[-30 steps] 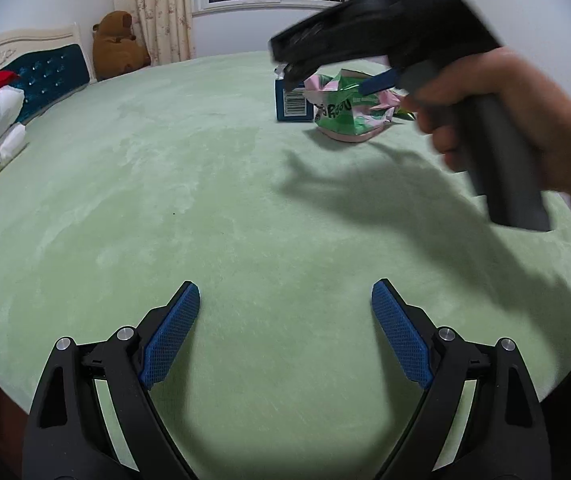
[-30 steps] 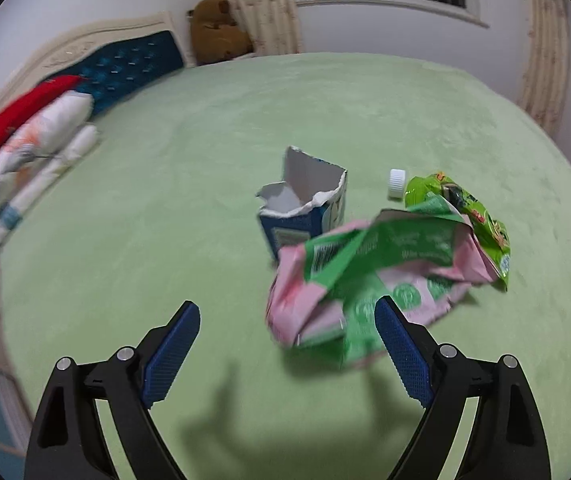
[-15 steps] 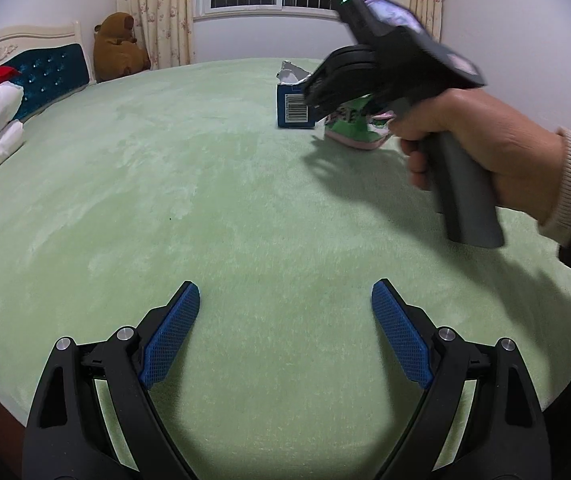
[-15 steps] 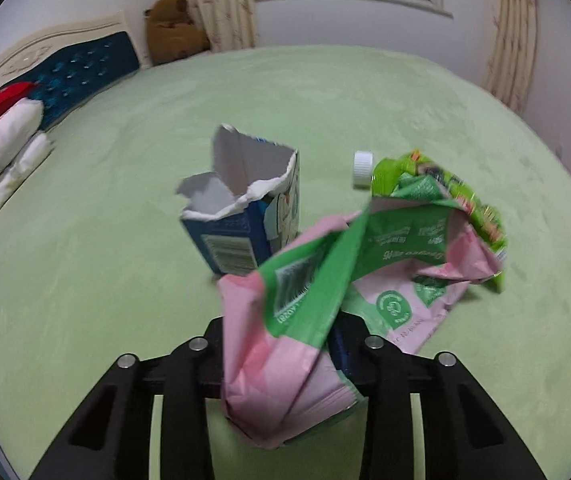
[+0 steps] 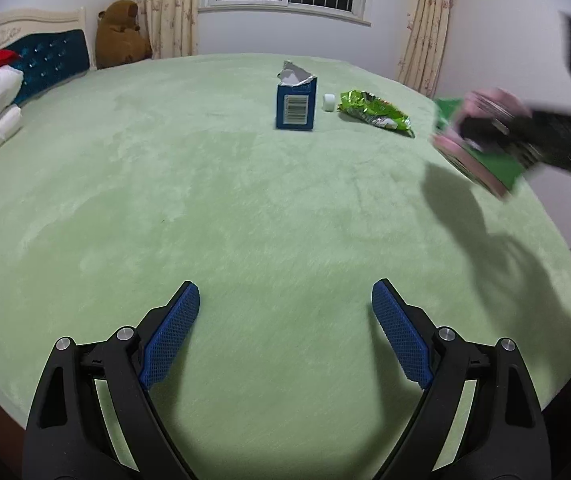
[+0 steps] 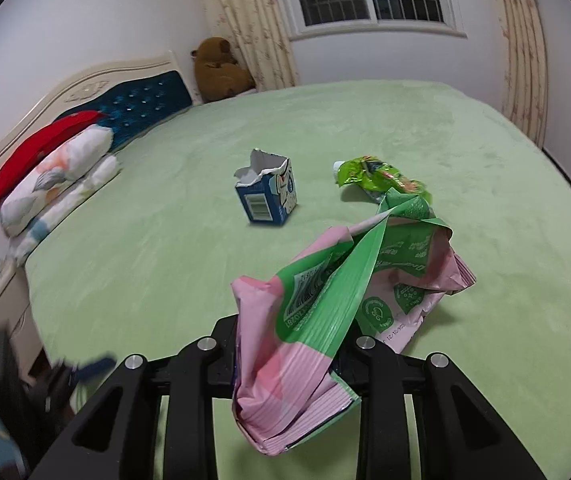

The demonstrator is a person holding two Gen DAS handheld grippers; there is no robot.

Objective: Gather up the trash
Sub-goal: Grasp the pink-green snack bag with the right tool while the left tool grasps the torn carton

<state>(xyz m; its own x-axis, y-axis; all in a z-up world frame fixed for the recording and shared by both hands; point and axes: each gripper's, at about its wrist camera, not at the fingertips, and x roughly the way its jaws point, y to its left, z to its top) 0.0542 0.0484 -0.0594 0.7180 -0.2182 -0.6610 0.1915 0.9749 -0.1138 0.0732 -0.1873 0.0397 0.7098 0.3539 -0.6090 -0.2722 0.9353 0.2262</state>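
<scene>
Right wrist view: the right tool point(image 6: 287, 360) is clenched on a crumpled pink-and-green wrapper point(image 6: 337, 320), its fingers drawn together around the lower folds, and the wrapper hangs above the green bed cover point(image 6: 165, 272) rather than lying on it. Beyond it a torn blue carton point(image 6: 267, 196) stands upright on the cover, and to its right lies a bright green snack bag point(image 6: 381, 178) with only an edge of a white cap point(image 6: 336, 166) peeping out behind it. This view also takes in the headboard point(image 6: 133, 108), the stacked pillows point(image 6: 57, 176) and a brown teddy bear point(image 6: 221, 70) in the corner by the curtain.

The left wrist view gives what that one hides. The cap point(image 5: 329, 103) sits whole between the carton point(image 5: 296, 104) and the snack bag point(image 5: 375, 112), close to both. The right tool point(image 5: 481, 136) shows from the side at the right edge, blurred, held level above the cover point(image 5: 205, 208) with the wrapper point(image 5: 481, 160) clamped in it and a shadow under it; the hand holding it is mostly cut off at the frame edge.

The left tool point(image 5: 285, 320) is released, its blue pads point(image 5: 173, 332) spread wide with nothing between them, held low over the near part of the bed, well apart from the carton, cap and snack bag.
</scene>
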